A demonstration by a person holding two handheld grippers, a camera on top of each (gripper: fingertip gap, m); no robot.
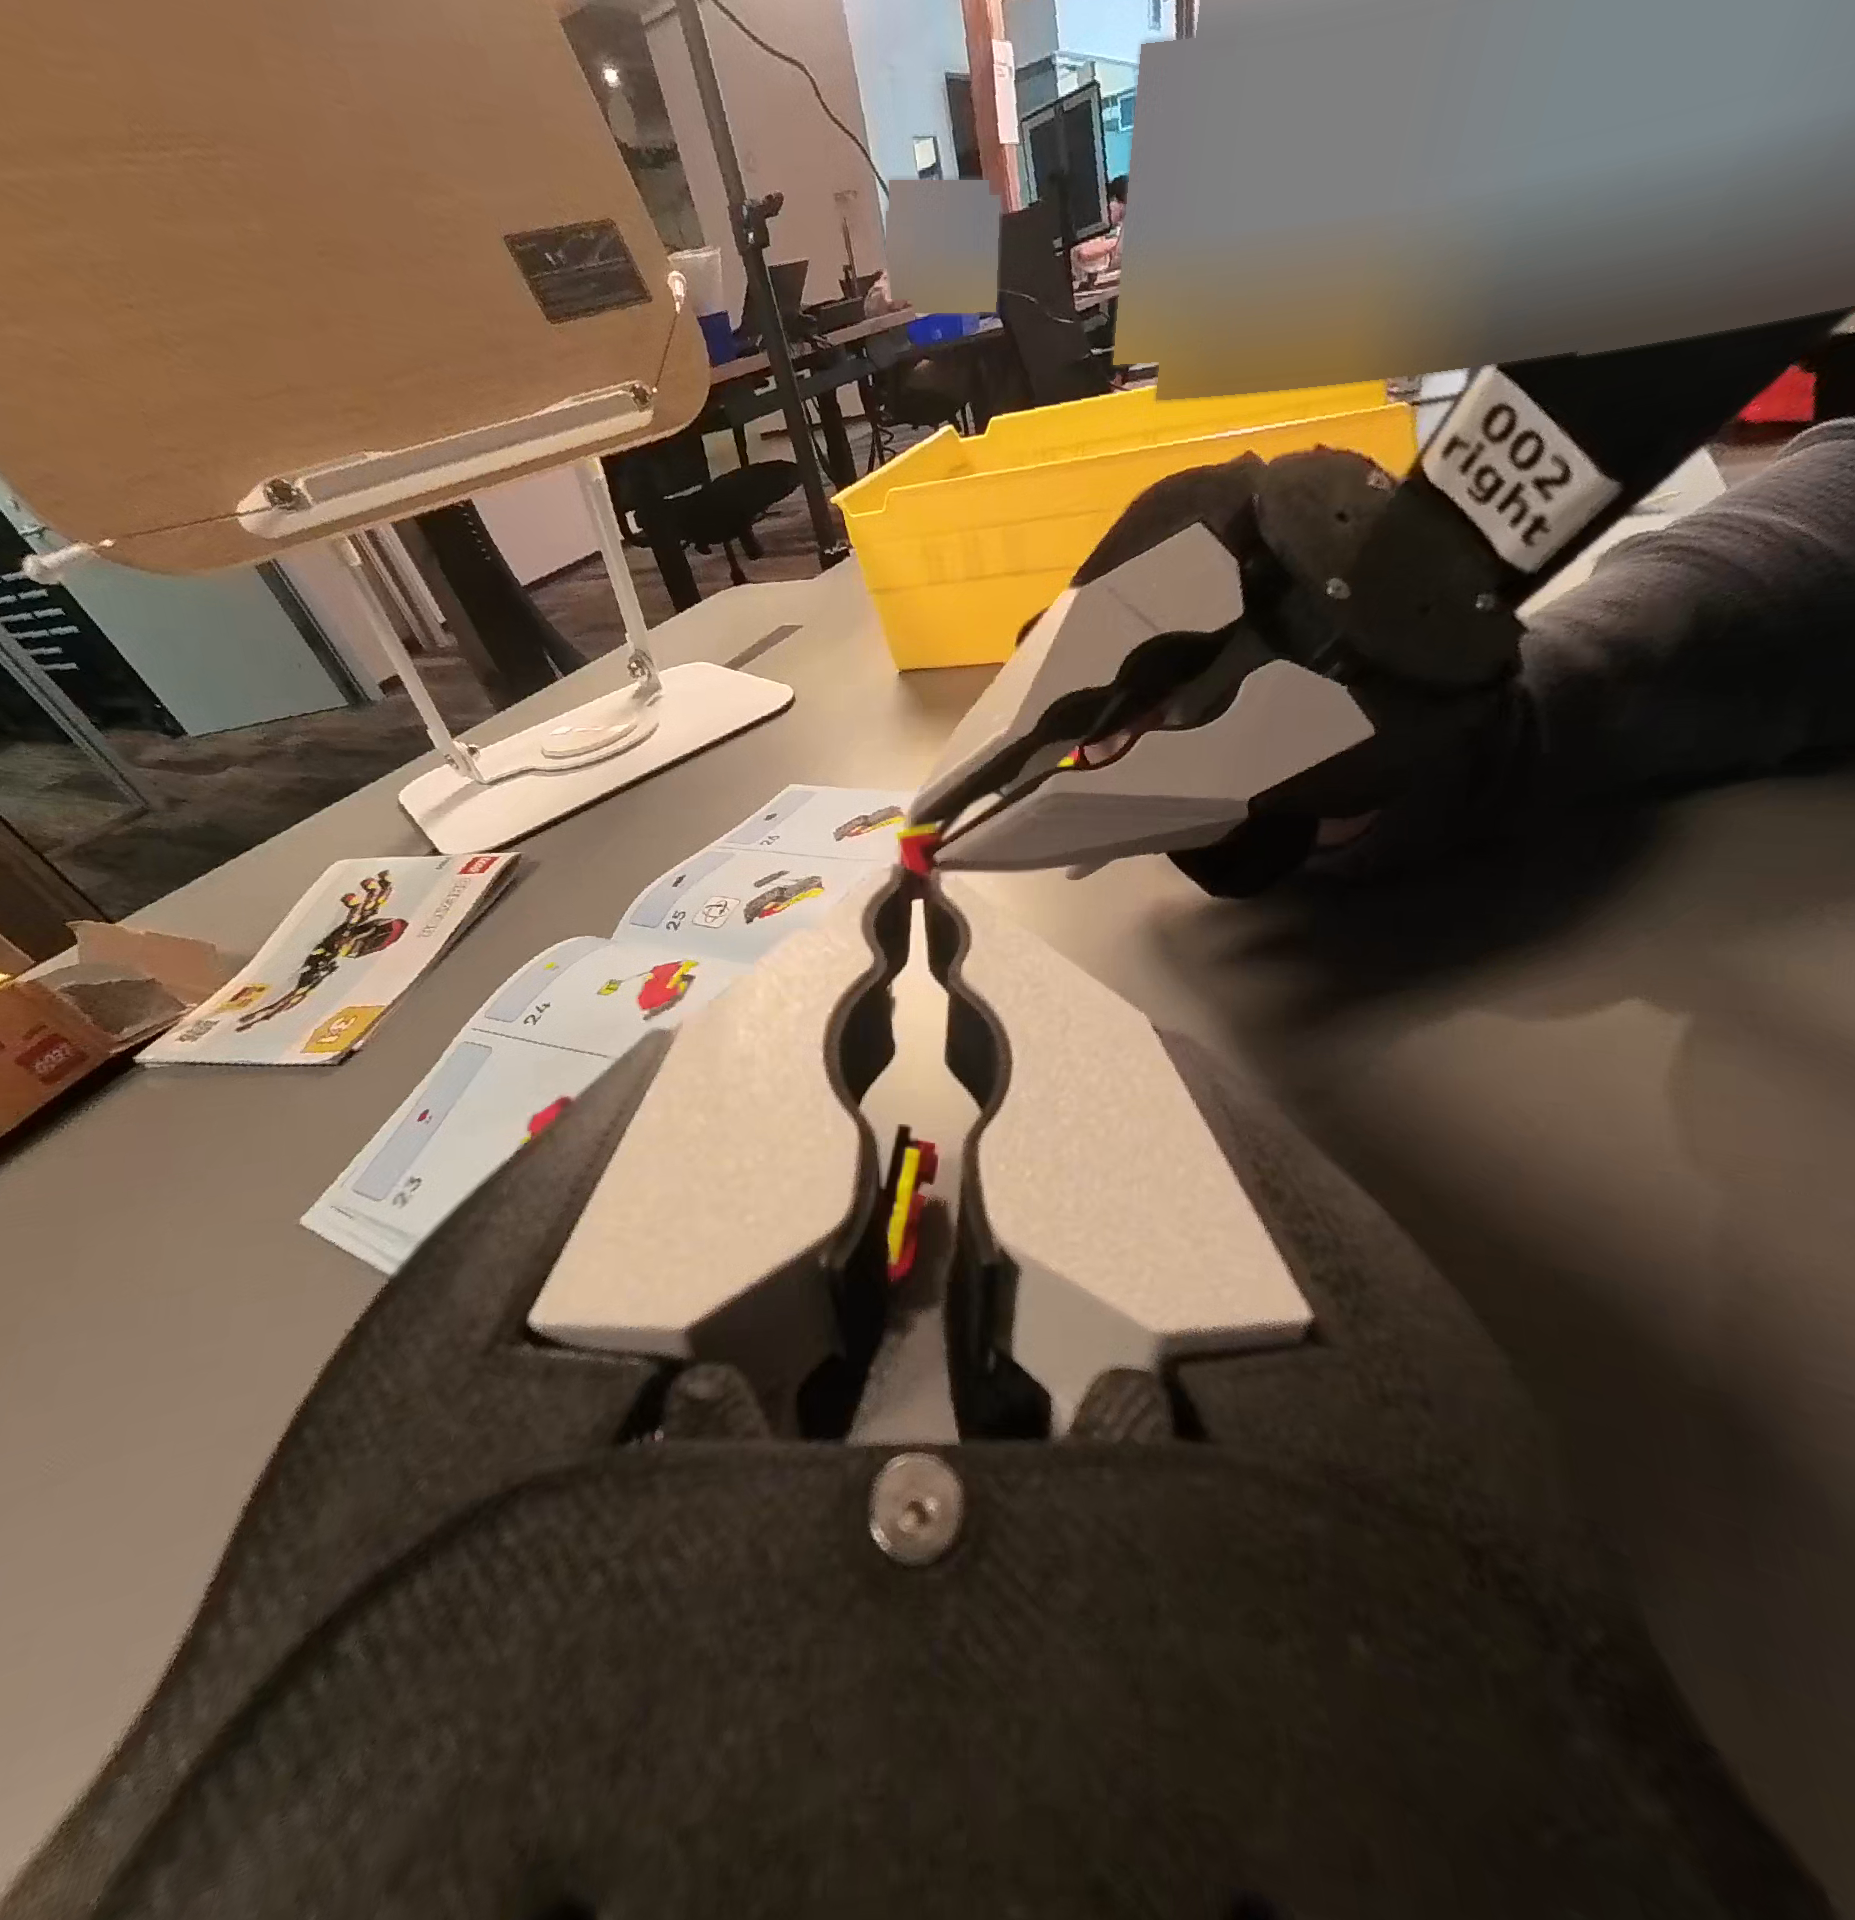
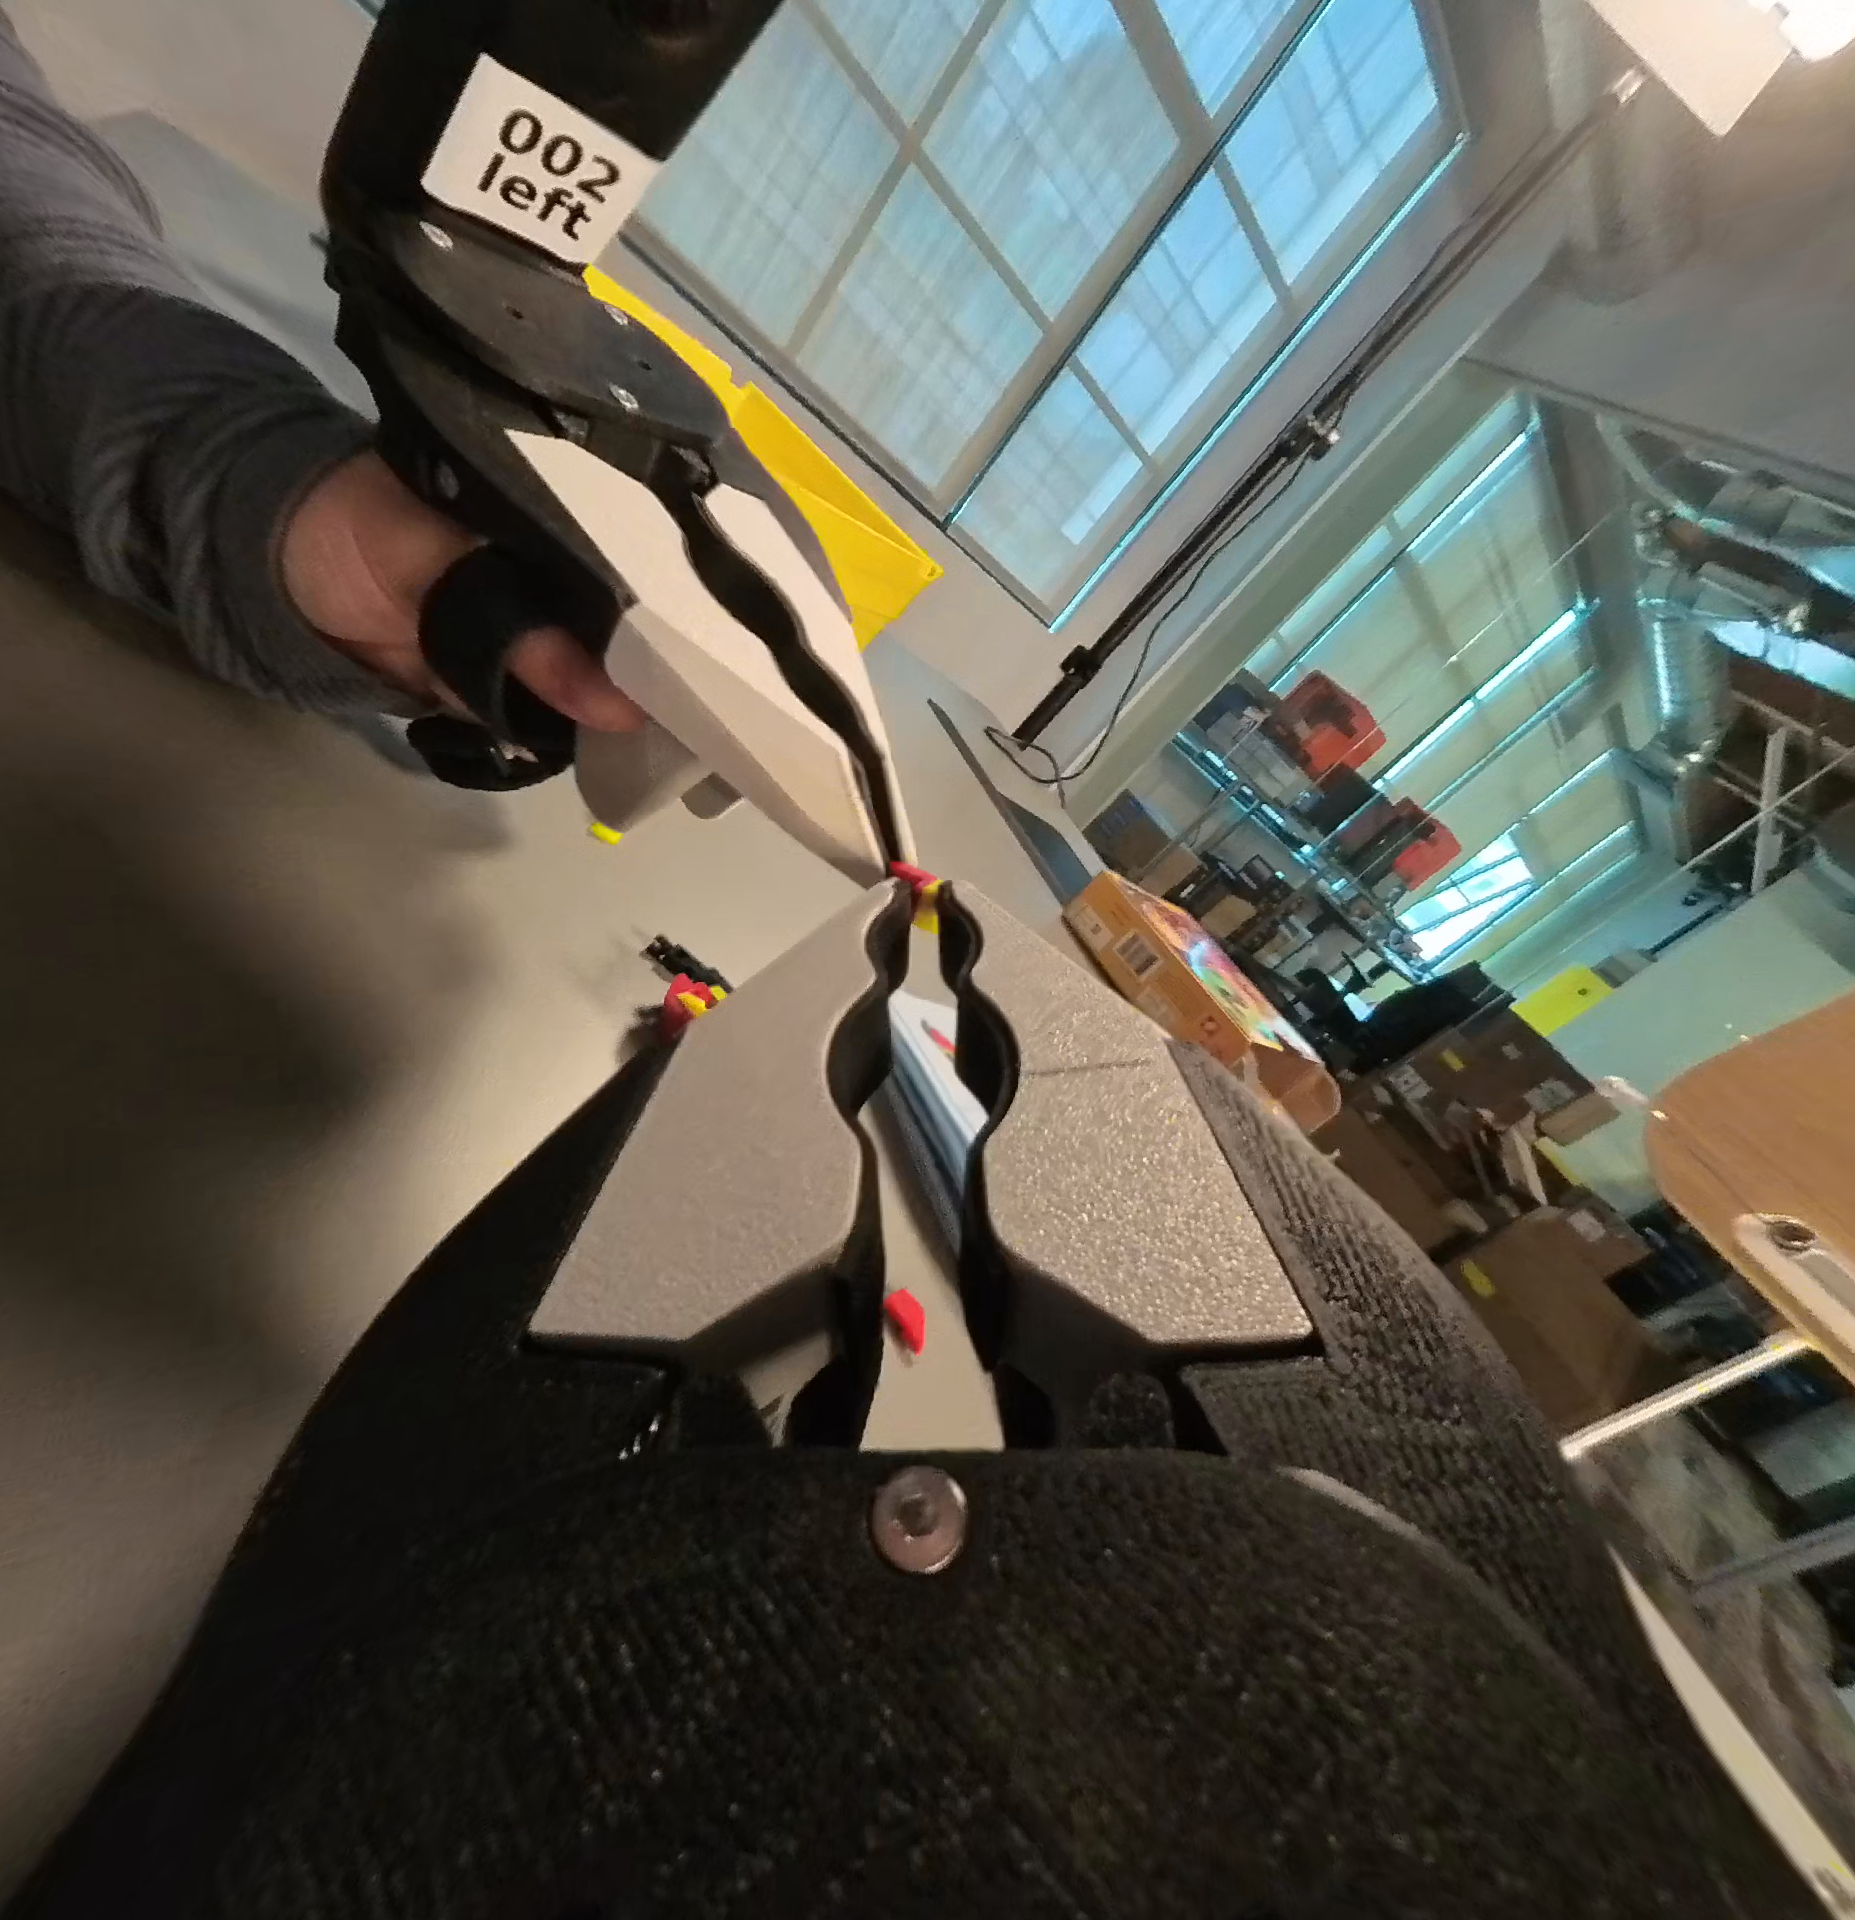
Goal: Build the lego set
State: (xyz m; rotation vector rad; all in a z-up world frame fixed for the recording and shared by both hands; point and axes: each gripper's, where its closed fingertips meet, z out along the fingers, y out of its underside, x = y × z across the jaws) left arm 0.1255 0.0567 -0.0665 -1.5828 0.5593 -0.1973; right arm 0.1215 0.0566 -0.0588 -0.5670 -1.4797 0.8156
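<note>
My left gripper [image 1: 918, 885] is shut on a small red lego piece [image 1: 914, 856] held above the grey table [image 1: 175, 1403]. My right gripper [image 1: 931, 834] comes in from the right, tip to tip with it, and is shut on a small yellow piece [image 2: 929, 902] that touches the red one. In the right wrist view, the right gripper [image 2: 925, 916] meets the left gripper [image 2: 895, 869] at the red piece [image 2: 907, 873]. A red and yellow sub-assembly [image 1: 907, 1205] lies on the table under the left gripper. Loose pieces lie nearby: yellow [image 2: 604, 831], black [image 2: 674, 951], red and yellow [image 2: 689, 1003].
An open instruction booklet [image 1: 611, 997] and a second booklet [image 1: 331, 956] lie to the left. A yellow bin [image 1: 1058, 540] stands at the back, a wooden panel on a white stand [image 1: 590, 748] at the back left, and a torn cardboard box [image 1: 29, 1029] at the far left. Left and right tips are no more than a few centimetres apart.
</note>
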